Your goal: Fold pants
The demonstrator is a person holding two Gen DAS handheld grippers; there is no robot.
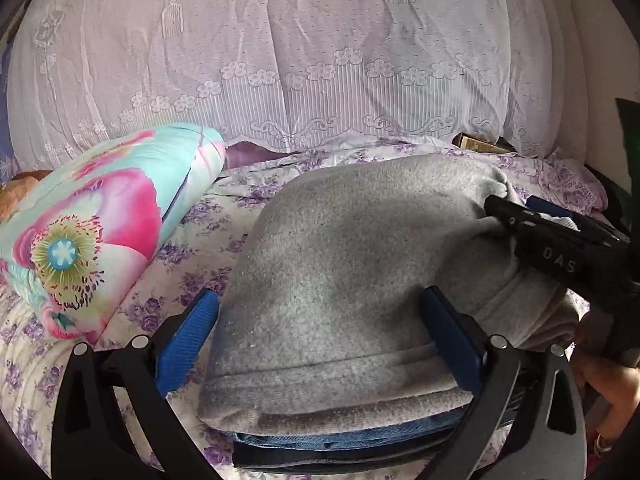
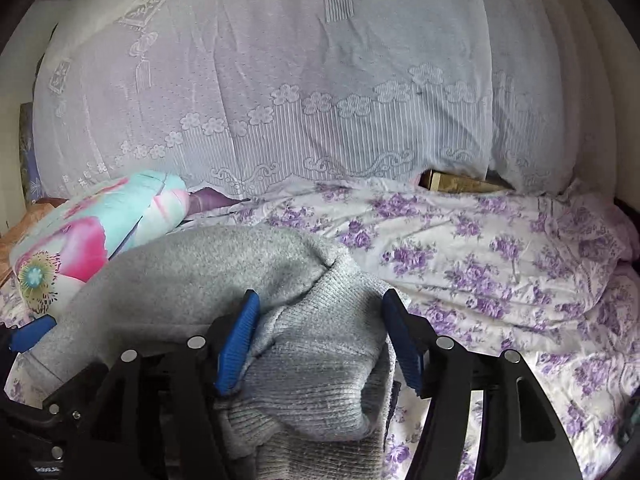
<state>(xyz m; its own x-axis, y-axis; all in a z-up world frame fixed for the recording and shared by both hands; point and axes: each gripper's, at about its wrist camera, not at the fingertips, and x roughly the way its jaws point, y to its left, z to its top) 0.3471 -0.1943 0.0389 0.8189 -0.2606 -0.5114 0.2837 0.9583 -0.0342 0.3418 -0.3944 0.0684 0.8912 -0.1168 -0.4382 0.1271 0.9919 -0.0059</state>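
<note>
One folded pair of grey pants (image 1: 340, 264) lies on the floral bedsheet (image 2: 500, 264), right of the flowered pillow roll (image 1: 104, 216). Left gripper (image 1: 320, 320) straddles the pants, jaws wide apart. Right gripper (image 2: 320, 320) jaws apart around the ribbed waistband (image 2: 316, 380), seemingly not pinching.

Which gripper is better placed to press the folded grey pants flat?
Probably the left gripper: its open jaws straddle the grey pants squarely. The right gripper sits at the bunched ribbed end.
</note>
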